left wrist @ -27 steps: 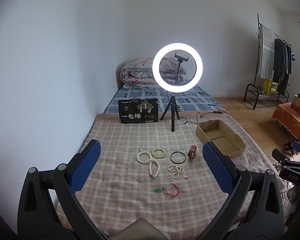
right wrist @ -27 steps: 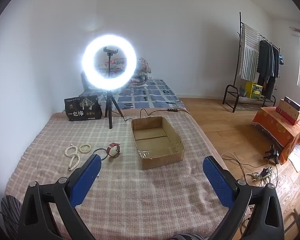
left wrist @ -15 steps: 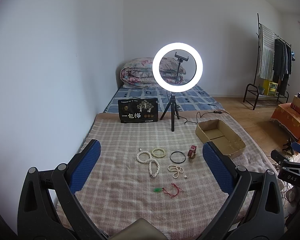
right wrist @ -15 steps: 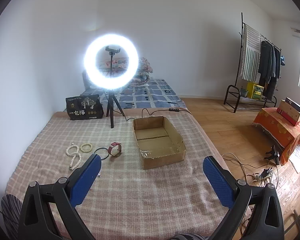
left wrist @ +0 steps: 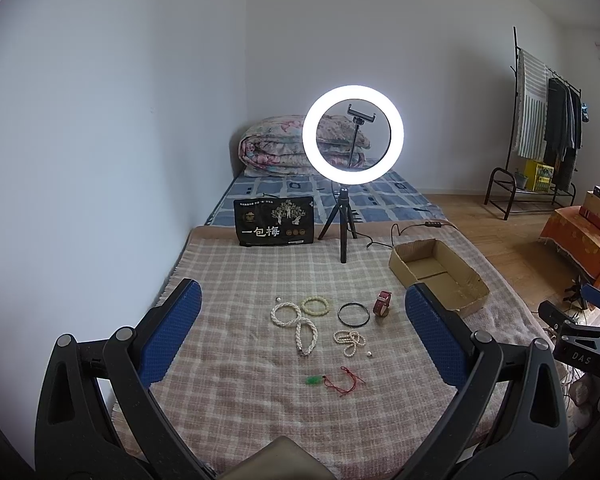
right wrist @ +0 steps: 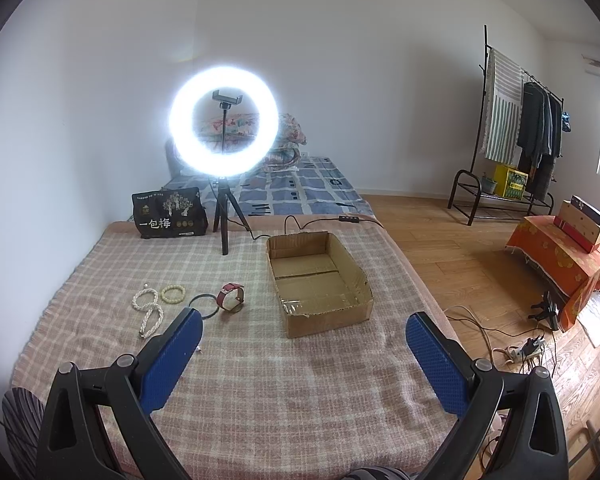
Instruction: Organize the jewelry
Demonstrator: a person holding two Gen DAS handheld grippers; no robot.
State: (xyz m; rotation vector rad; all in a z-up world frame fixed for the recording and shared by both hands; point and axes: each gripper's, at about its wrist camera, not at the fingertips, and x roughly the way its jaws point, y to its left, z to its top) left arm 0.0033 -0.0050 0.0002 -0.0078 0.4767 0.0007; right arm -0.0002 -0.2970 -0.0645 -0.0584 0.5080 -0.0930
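Note:
Jewelry lies on a plaid blanket (left wrist: 228,276): a white twisted bead necklace (left wrist: 296,322), a pale green bead bracelet (left wrist: 315,305), a black bangle (left wrist: 353,314), a red-strap watch (left wrist: 383,303), a small pearl string (left wrist: 350,339), and a red cord with a green pendant (left wrist: 336,380). An open, empty cardboard box (right wrist: 320,280) sits to their right. My left gripper (left wrist: 302,334) is open and empty, held above the jewelry. My right gripper (right wrist: 304,350) is open and empty, near the box; the watch (right wrist: 231,297) and necklace (right wrist: 148,312) lie to its left.
A lit ring light on a tripod (left wrist: 352,136) stands at the blanket's far side, its cable (right wrist: 300,220) running behind the box. A black printed package (left wrist: 274,222) stands at the far left. A wall runs along the left. Wooden floor with cables (right wrist: 512,344) lies to the right.
The right wrist view has shifted slightly, with the box and jewelry drifting a little to the right. The left wrist view is almost unchanged.

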